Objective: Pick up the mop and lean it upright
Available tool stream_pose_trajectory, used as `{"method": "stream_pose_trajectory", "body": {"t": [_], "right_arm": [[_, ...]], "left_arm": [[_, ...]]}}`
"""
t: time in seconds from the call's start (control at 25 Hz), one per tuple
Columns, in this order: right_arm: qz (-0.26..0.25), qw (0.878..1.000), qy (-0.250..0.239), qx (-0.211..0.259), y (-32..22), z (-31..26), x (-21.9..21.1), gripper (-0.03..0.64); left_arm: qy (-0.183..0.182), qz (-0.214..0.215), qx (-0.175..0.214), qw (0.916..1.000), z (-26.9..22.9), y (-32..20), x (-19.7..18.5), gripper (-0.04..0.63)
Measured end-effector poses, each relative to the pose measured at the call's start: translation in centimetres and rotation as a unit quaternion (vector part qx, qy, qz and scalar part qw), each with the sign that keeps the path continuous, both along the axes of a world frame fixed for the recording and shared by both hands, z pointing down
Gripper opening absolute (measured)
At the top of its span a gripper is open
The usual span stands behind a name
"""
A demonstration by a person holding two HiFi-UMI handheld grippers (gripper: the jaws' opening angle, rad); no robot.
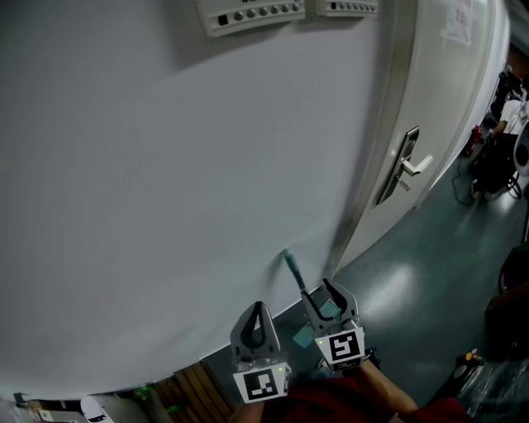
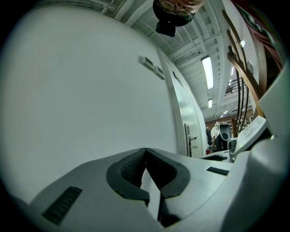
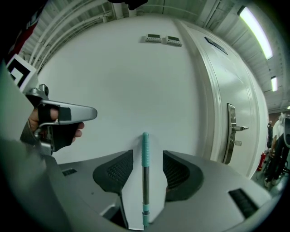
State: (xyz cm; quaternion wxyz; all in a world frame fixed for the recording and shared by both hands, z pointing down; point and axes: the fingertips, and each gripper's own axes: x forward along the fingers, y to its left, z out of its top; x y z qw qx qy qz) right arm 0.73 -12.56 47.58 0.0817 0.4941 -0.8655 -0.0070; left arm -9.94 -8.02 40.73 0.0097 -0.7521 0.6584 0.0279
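Note:
The mop handle [image 1: 293, 268], a metal pole with a teal grip at its top, stands upright with its tip against the white wall [image 1: 165, 182]. My right gripper [image 1: 319, 291] is open, a jaw on either side of the pole and neither touching it. In the right gripper view the mop handle [image 3: 145, 172] rises midway between the two pads. My left gripper [image 1: 256, 317] hangs just left of the right one, shut and holding nothing; its tips meet in the left gripper view [image 2: 145, 150]. The mop head is out of sight.
A white door [image 1: 438, 91] with a metal lever handle [image 1: 409, 165] stands right of the wall. Two switch panels [image 1: 252, 12] are mounted high on the wall. Green floor [image 1: 413, 297] runs to the right, where people [image 1: 506, 111] stand far off. Wooden slats [image 1: 194, 387] lie lower left.

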Motion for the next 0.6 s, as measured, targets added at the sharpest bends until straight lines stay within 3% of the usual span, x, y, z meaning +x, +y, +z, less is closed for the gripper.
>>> {"method": "stream_pose_trajectory", "body": {"t": [0.6], "right_arm": [[-0.003, 1.000, -0.014, 0.000, 2.7, -1.9, 1.3, 0.199]], "left_arm": [[0.002, 0.007, -0.003, 1.0000, 0.4, -0.8, 0.4, 0.014]]}}
